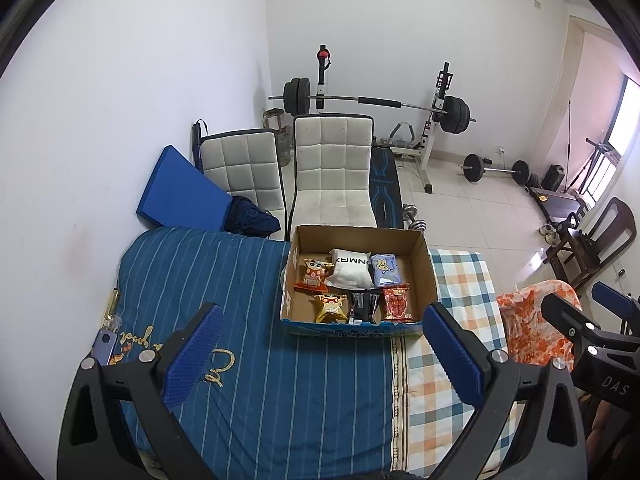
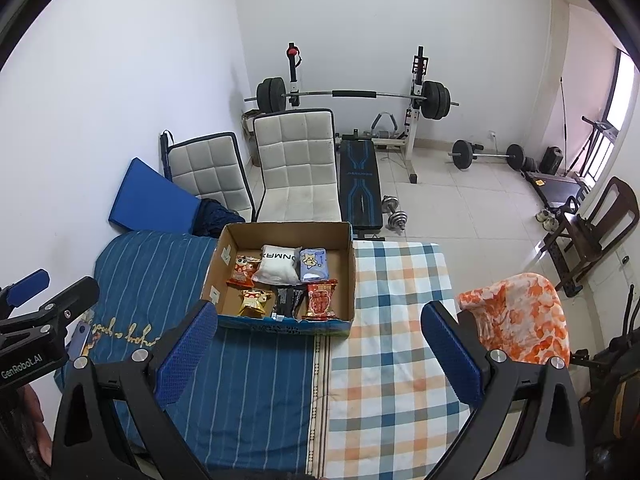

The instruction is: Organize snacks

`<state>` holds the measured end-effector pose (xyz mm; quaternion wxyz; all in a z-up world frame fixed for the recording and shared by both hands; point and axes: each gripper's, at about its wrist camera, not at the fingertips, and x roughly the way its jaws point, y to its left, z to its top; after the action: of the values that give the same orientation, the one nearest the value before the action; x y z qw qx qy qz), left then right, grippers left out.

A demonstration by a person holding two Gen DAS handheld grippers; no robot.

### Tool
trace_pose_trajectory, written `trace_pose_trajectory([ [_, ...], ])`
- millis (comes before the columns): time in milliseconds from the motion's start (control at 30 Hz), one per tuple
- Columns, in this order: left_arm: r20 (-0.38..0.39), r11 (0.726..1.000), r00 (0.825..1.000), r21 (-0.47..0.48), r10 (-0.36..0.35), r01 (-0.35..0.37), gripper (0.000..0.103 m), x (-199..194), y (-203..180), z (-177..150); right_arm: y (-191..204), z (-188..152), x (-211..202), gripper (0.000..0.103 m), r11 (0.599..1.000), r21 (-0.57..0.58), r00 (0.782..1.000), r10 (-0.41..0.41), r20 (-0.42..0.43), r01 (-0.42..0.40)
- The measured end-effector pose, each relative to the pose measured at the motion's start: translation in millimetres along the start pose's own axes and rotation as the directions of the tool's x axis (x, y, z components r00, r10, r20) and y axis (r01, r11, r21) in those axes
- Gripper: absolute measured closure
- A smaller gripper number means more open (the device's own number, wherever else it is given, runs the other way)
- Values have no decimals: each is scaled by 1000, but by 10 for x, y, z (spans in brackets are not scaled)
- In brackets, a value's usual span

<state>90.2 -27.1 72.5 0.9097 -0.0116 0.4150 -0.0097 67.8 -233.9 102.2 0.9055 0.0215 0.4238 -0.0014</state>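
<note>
A cardboard box (image 1: 424, 264) (image 2: 346, 256) sits on the cloth-covered table and holds several snack packs in two rows: a white pack (image 1: 349, 270) (image 2: 278, 268), a pale blue pack (image 1: 384, 270) (image 2: 314, 265), orange cartoon packs (image 1: 314, 276) (image 2: 243, 271), a black pack (image 1: 363, 306) (image 2: 286, 301) and a red pack (image 1: 397, 303) (image 2: 320, 301). My left gripper (image 1: 320, 348) hangs open, nothing in it, above the blue striped cloth in front of the box. My right gripper (image 2: 320, 344) is open too, above the seam between the cloths.
A blue striped cloth (image 1: 248, 360) and a checked cloth (image 2: 400, 340) cover the table. Two white chairs (image 1: 332, 168) stand behind it, with a weight bench and barbell rack (image 2: 356, 96) beyond. An orange patterned chair back (image 2: 520, 320) stands at the right.
</note>
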Motion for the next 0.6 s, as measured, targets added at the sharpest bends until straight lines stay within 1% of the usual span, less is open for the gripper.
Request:
trace_pose_trajectory([
  [333, -11, 1000, 1000, -2, -12, 12, 1, 22, -24, -38, -28, -118, 31, 0, 1000, 7, 1000, -5, -11, 5],
  [600, -16, 1000, 1000, -4, -15, 15, 1, 35, -70, -59, -38, -130, 18, 0, 1000, 8, 1000, -5, -9, 5],
])
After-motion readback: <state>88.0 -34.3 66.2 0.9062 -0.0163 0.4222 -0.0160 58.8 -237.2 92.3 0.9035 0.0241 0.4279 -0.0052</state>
